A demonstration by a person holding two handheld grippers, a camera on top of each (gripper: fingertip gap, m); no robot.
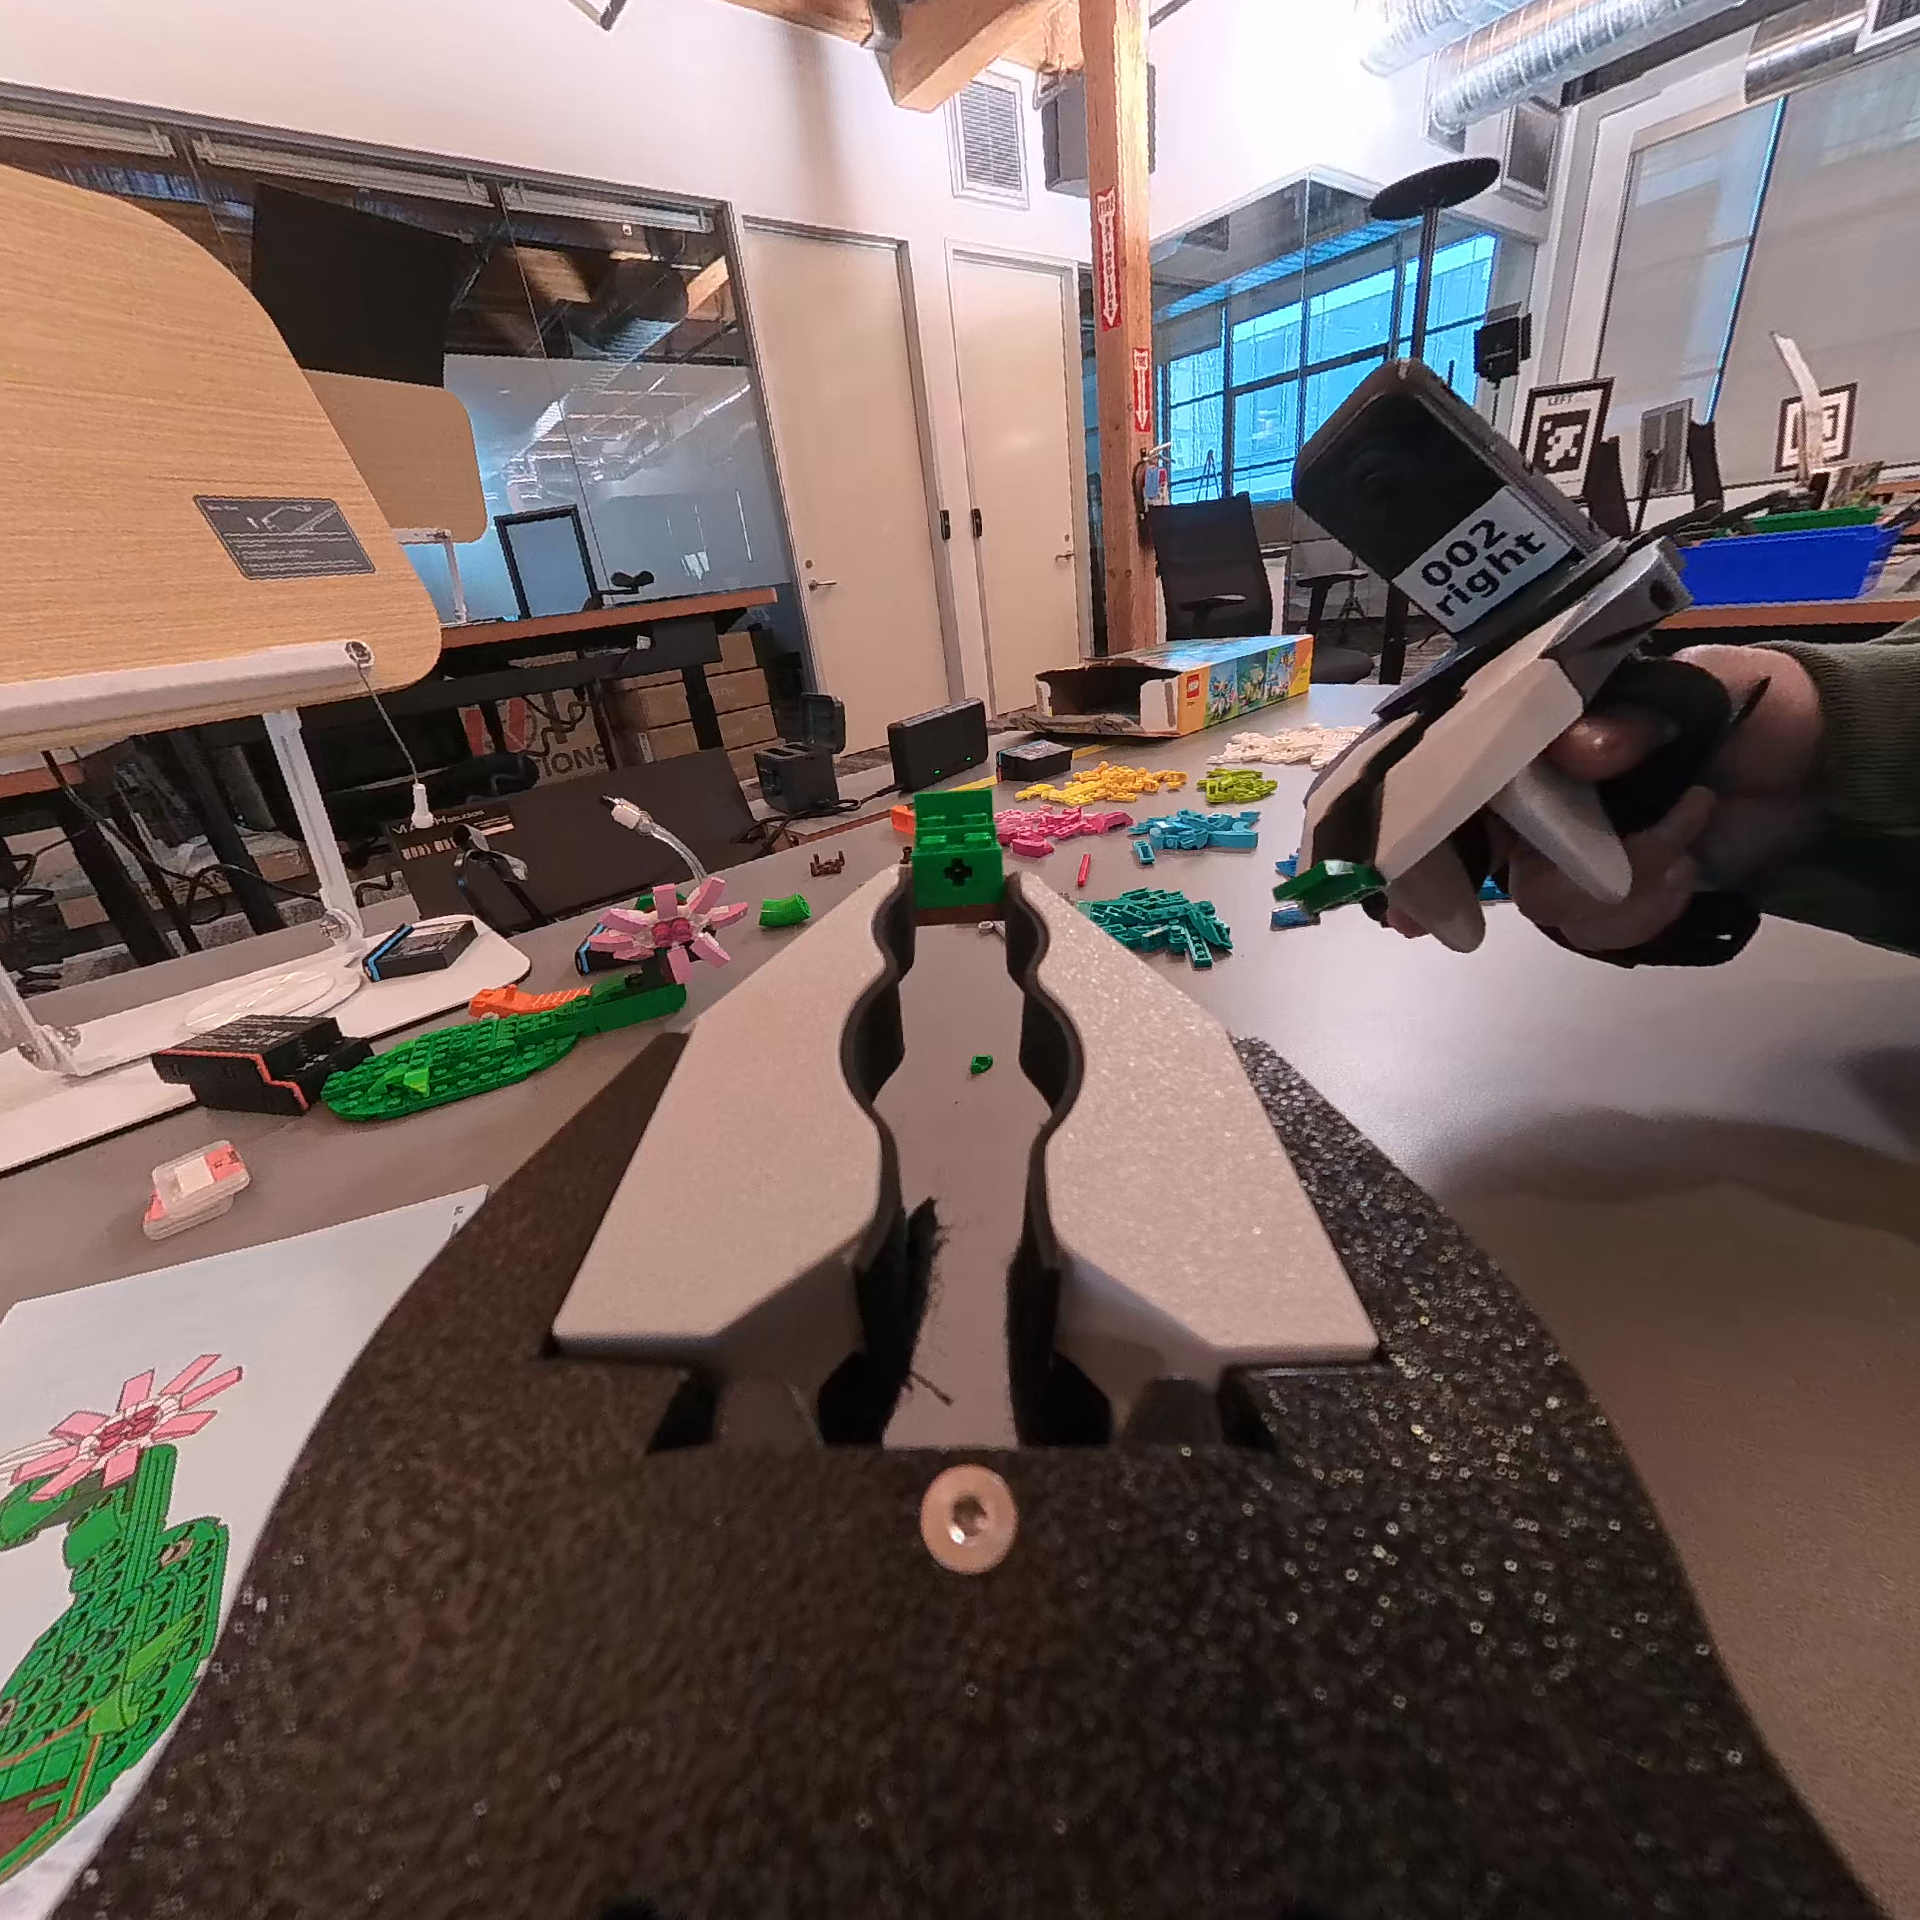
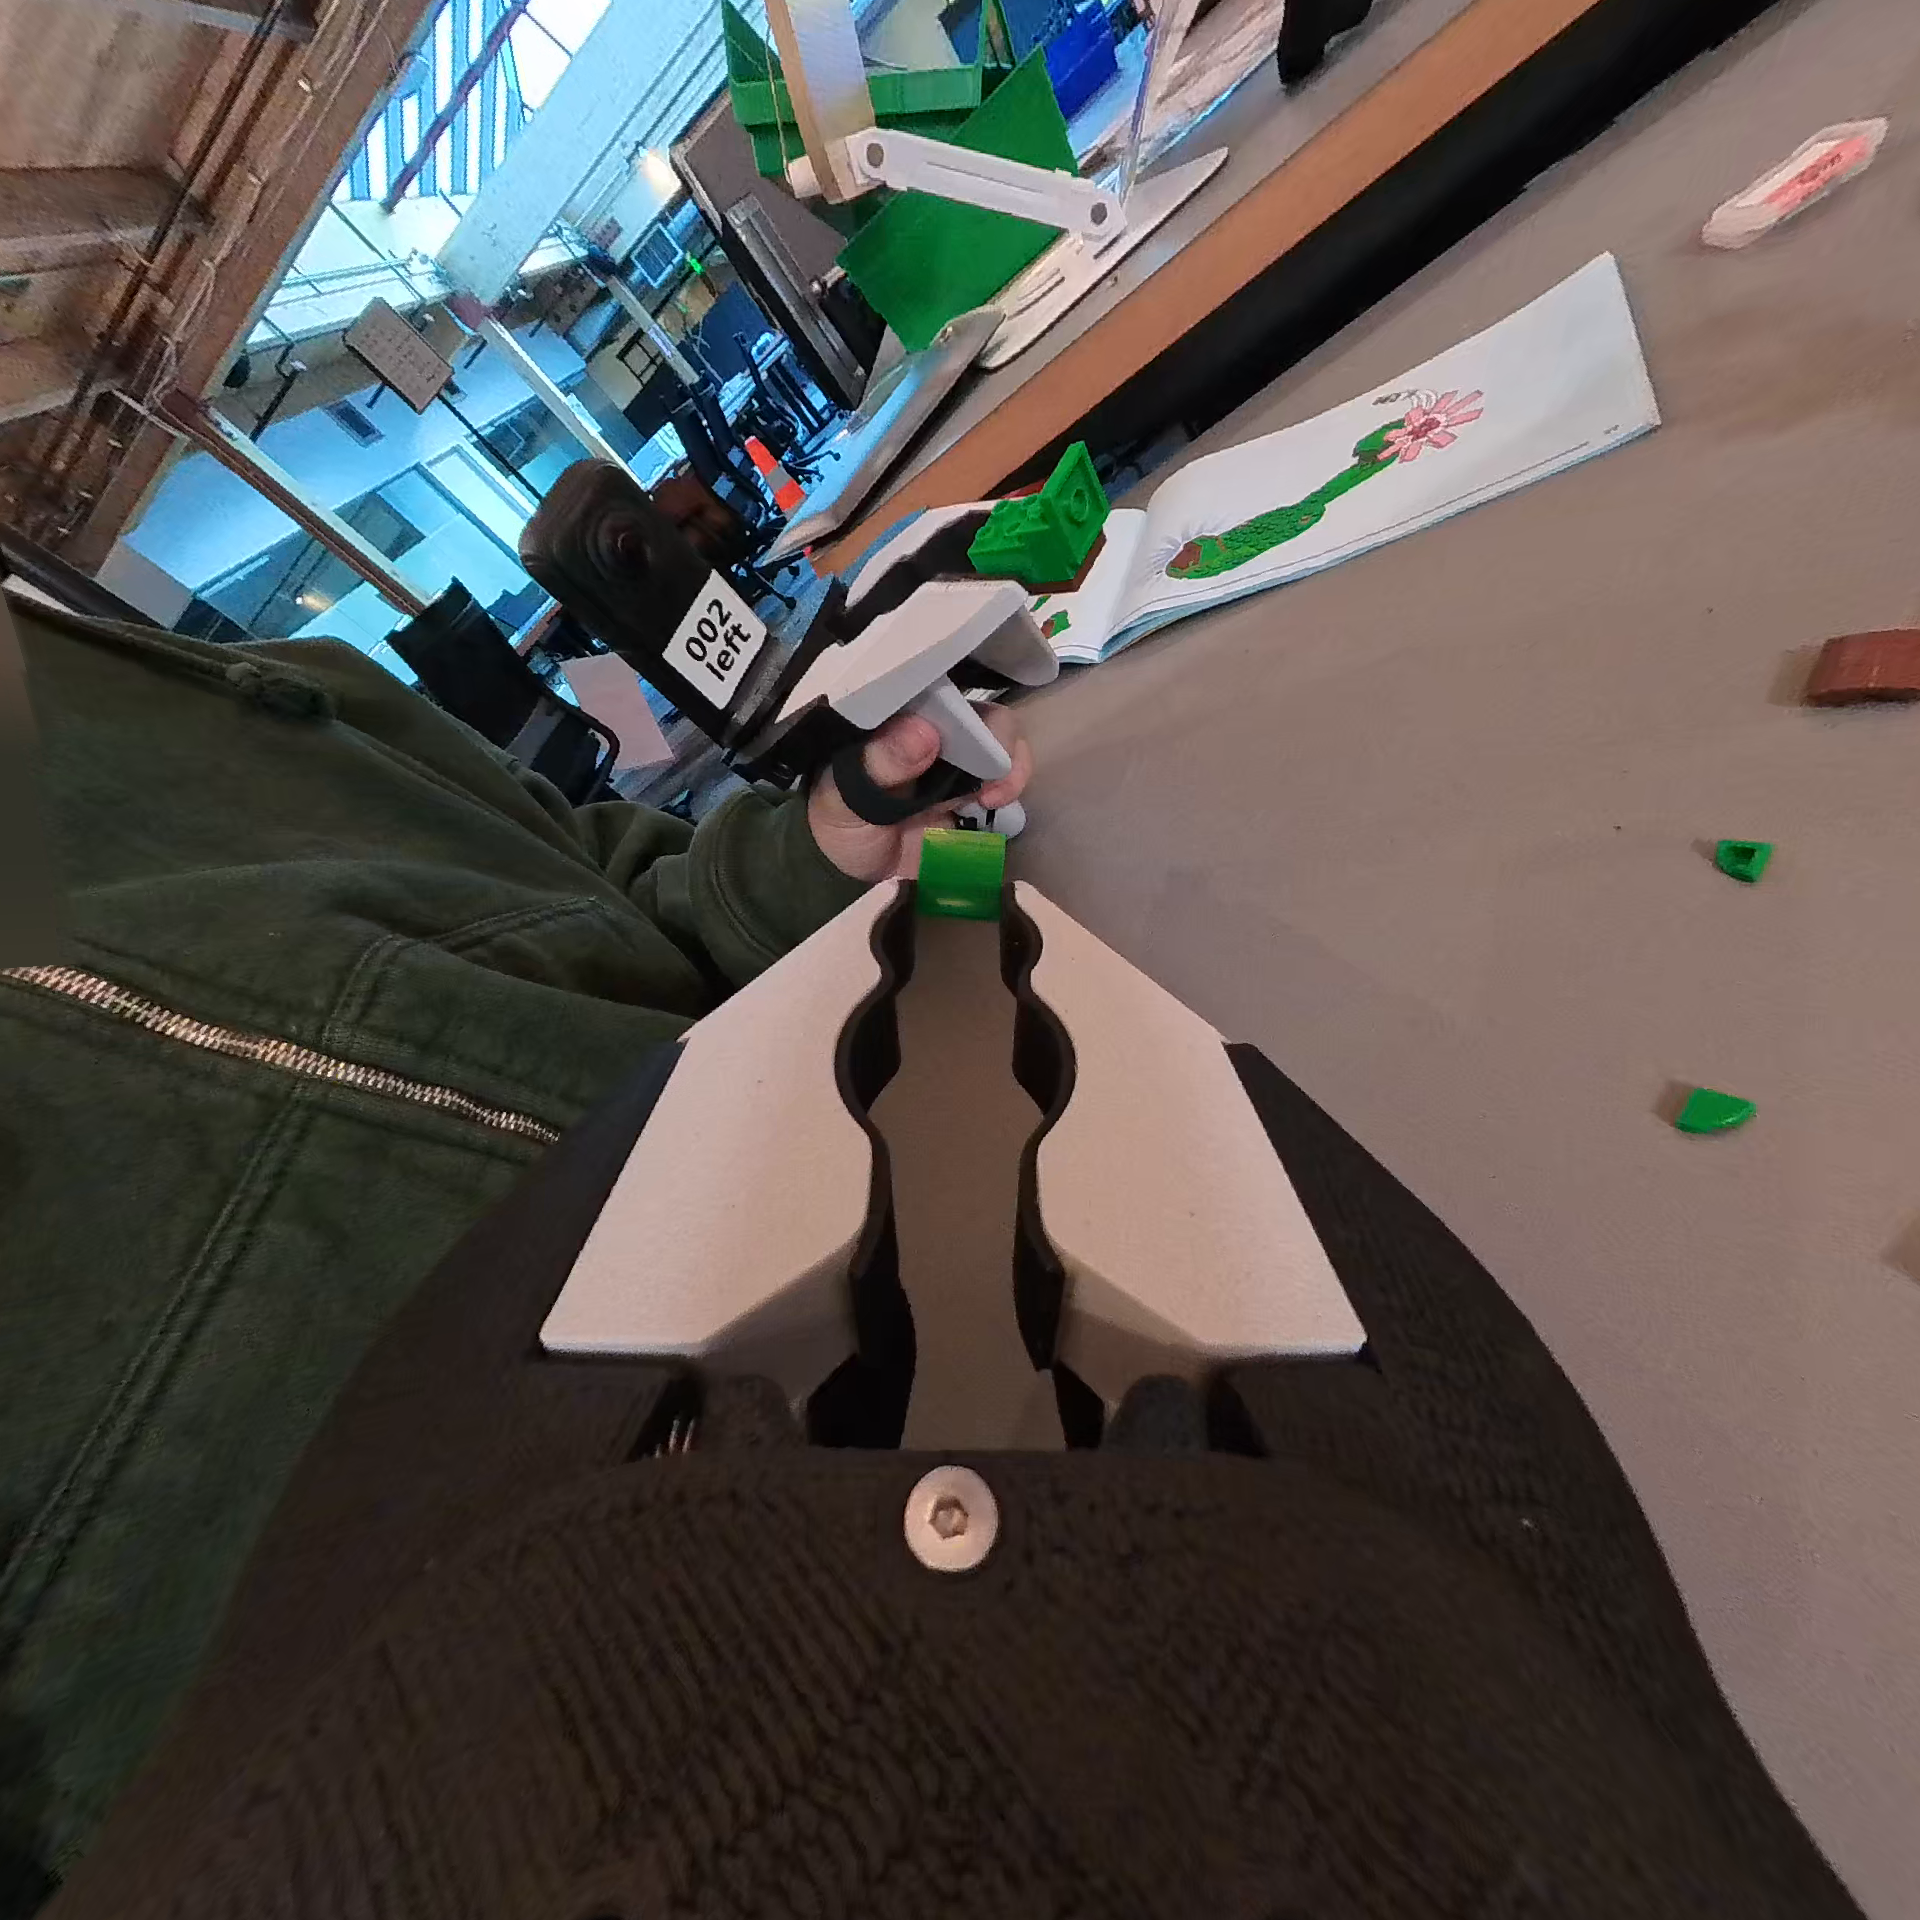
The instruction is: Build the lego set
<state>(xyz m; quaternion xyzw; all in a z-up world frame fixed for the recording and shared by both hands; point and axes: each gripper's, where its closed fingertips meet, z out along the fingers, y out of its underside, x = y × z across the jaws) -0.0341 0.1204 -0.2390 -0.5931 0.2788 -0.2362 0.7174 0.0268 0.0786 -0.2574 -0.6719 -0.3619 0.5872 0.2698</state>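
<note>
Left gripper (image 1: 957,891) fingers clamp a green block assembly (image 1: 954,854) (brown base); right gripper (image 2: 960,896) fingers pinch a small green piece (image 2: 960,874) above the desk (image 2: 1455,935).

Grey table (image 1: 1558,1039) is carrying yellow bricks (image 1: 1101,781), pink bricks (image 1: 1055,828) and teal bricks (image 1: 1158,916); the flower (image 1: 673,925) is showing pink petals, its leaf base (image 1: 457,1060) bright green; the jacket sleeve (image 2: 312,935) is dark green.
</note>
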